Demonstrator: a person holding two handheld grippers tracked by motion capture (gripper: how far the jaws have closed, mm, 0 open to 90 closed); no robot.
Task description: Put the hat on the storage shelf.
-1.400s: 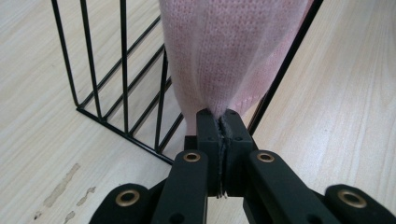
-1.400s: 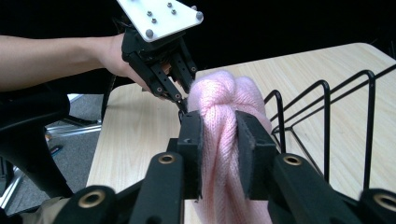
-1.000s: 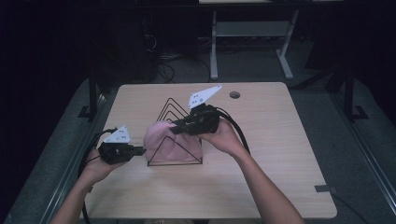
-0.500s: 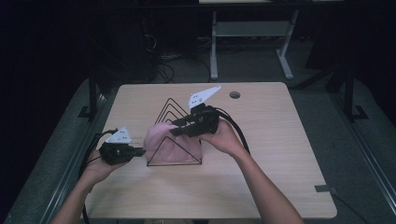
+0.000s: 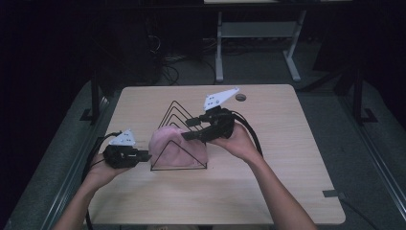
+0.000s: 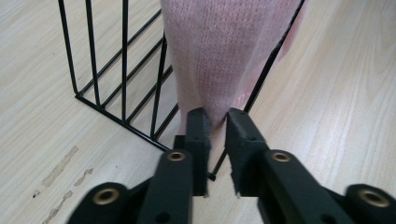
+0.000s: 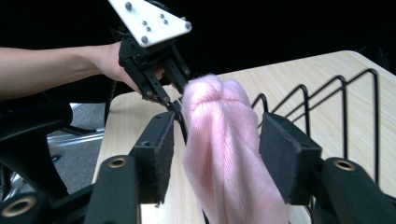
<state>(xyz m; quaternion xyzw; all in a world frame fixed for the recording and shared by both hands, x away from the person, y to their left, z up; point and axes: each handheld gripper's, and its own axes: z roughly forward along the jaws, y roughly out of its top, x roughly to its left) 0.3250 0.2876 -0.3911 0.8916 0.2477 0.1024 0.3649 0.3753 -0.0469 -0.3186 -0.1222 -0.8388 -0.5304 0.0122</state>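
A pink knitted cloth (image 5: 174, 146) hangs over a black wire rack (image 5: 174, 112) of triangular frames on the wooden table (image 5: 287, 143). My left gripper (image 5: 146, 157) is at the rack's left end. In the left gripper view its jaws (image 6: 217, 119) have just been opening and stand slightly apart, with the cloth's (image 6: 224, 56) lower edge between them. My right gripper (image 5: 186, 129) hovers over the cloth's top. Its jaws (image 7: 217, 128) have just been opening and stand wide on either side of the cloth (image 7: 224, 149) without pressing it. The left gripper (image 7: 173, 100) shows beyond.
A small round hole (image 5: 241, 97) sits near the table's far edge. A strip of grey tape (image 5: 330, 194) lies at the front right corner. Behind the table stand the legs of another desk (image 5: 220, 48), with cables on the dark floor.
The right gripper's jaws stand wider apart over the cloth than before. Both hands have stayed nearly where they were.
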